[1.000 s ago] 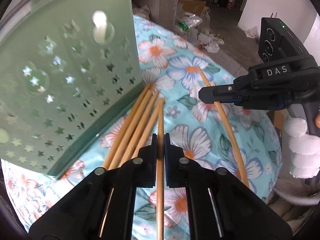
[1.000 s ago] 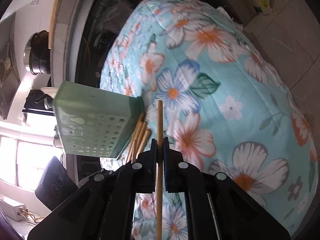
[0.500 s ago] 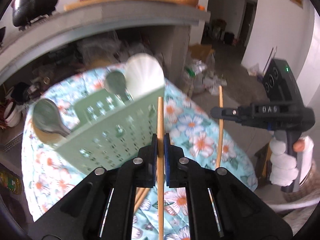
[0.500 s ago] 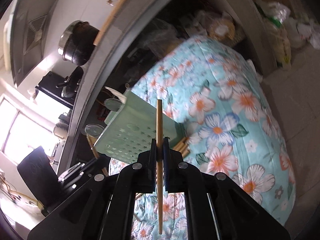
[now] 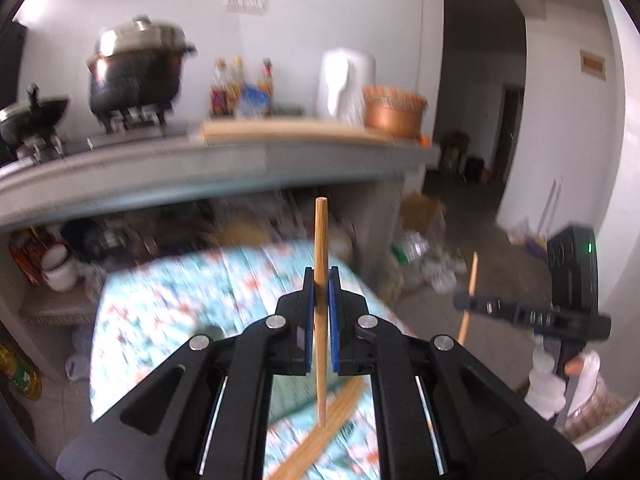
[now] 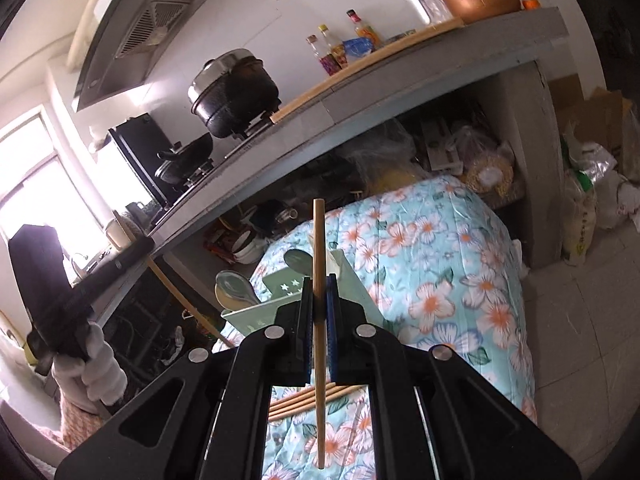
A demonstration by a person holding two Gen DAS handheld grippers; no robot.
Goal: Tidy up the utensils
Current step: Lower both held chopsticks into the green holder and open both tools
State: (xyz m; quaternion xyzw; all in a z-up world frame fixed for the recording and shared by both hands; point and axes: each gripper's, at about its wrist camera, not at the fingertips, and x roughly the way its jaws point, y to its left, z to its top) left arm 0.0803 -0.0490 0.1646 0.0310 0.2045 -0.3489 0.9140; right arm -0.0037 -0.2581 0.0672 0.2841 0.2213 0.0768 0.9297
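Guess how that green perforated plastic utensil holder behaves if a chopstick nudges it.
The green perforated plastic utensil holder looks thin-walled, so probably light. It sits on a soft floral quilt with spoons sticking up, so it may well tip.

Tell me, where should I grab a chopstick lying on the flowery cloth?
Pinch the outermost of the loose chopsticks near its middle, coming straight down from above: they lie flat, side by side on the cloth, so only their tops are free.

A home kitchen — a lidded pot is sitting on a gas stove under a range hood, sauce bottles lining the concrete counter.
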